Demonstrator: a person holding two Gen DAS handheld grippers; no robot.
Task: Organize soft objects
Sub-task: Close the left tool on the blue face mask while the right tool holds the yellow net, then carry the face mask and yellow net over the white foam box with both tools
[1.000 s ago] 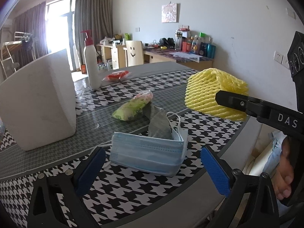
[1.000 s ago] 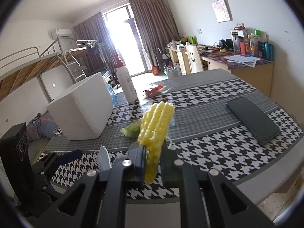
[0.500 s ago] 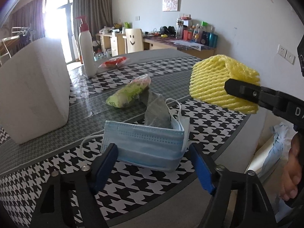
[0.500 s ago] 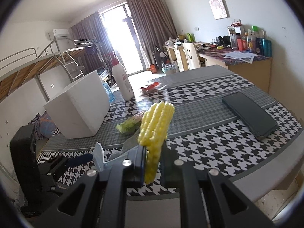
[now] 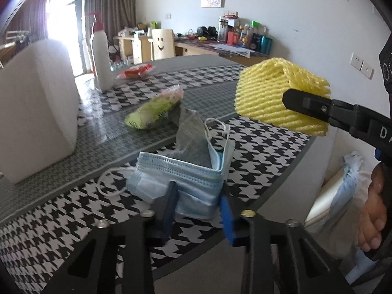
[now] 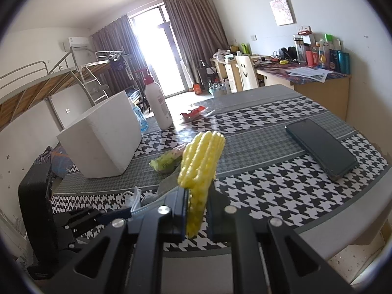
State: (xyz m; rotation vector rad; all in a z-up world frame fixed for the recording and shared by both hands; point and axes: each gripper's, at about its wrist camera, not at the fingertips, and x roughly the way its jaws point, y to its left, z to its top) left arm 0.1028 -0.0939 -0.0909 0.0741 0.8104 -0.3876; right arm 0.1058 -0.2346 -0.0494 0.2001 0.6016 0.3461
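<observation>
A pale blue pleated face mask point(image 5: 186, 178), bunched, long edge crosswise between the closing left hand-held gripper point(image 5: 198, 210) pads; right hand-held gripper point(image 6: 197, 210) clamps upright yellow foam net point(image 6: 201, 161).

Blurred by motion: left gripper's blue pads point(image 5: 226, 220). Lower edge of blue mask point(image 5: 186, 178) hidden behind them.

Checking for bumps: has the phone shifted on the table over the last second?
No. The phone lies on the same houndstooth and grey bands near the table edge.
</observation>
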